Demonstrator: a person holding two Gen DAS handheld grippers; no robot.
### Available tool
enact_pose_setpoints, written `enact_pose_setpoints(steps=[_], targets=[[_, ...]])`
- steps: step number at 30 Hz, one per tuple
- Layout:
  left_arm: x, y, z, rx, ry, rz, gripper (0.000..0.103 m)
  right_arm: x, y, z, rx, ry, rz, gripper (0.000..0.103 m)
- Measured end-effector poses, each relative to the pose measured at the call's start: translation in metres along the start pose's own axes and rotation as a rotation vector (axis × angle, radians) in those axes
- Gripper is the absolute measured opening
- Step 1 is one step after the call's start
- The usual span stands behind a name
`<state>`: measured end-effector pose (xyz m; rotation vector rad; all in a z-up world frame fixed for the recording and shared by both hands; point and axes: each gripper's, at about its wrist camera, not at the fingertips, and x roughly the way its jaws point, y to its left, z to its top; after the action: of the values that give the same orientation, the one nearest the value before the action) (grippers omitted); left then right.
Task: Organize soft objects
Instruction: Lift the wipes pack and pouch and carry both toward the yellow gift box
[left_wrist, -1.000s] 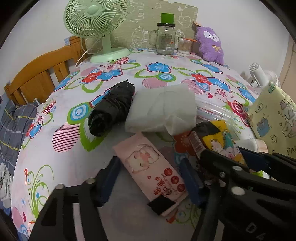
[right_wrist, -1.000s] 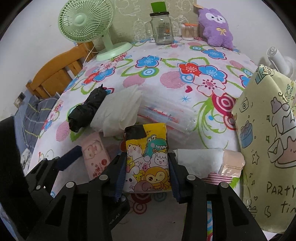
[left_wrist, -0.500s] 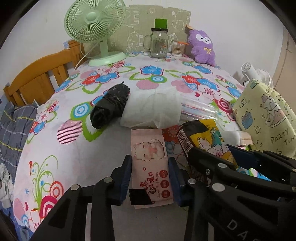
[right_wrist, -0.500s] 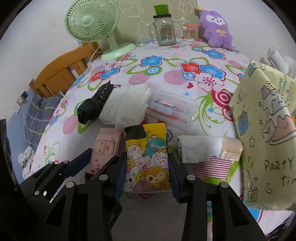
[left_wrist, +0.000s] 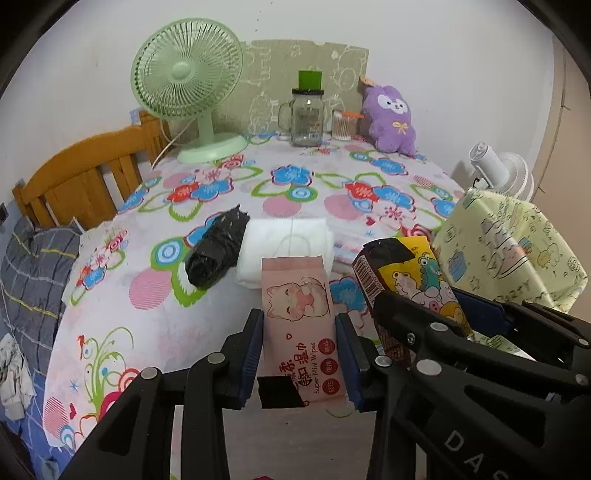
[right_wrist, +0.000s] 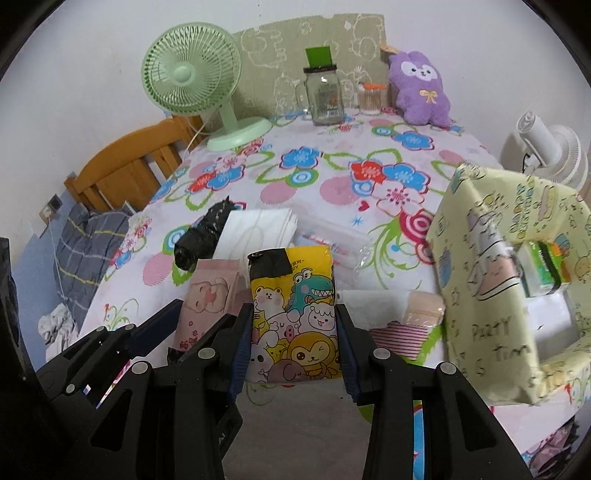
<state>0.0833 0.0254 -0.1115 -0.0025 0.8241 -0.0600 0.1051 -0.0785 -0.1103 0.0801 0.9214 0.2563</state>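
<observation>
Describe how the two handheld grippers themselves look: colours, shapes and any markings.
Both match. The left gripper and right gripper have matte black, angular plastic frames with triangular cut-outs and round silver pivot bolts. Each finger carries a flat dark-blue pad on its inner face. Pale raised letters, partly cut off, mark the right gripper's black body in the left wrist view. No cables, hands or sleeves show.

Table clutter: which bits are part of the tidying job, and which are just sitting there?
Part of the job:
pink wipes pack, in the left gripper
yellow cartoon pack, in the right gripper
yellow box
black roll
white tissues

Just there:
green fan
glass jar
purple plush
</observation>
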Motion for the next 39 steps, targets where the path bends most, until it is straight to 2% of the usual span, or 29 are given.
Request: enact_pose_setpoints(steps=[6,23,39], targets=[[-0.015,-0.006,0.01,0.005,-0.033,0.008,0.039,-0.018,-0.001,0.008,-0.003,-0.038,0.005,0.045],[-0.047,-0.03,0.039,0.04,-0.113,0.011,0.039,-0.062,-0.011,0.033,-0.034,-0.137,-0.053,0.045],[-0.048,-0.067,0.058,0.067,-0.145,-0.009,0.039,-0.082,-0.045,0.052,-0.065,-0.182,-0.076,0.045]])
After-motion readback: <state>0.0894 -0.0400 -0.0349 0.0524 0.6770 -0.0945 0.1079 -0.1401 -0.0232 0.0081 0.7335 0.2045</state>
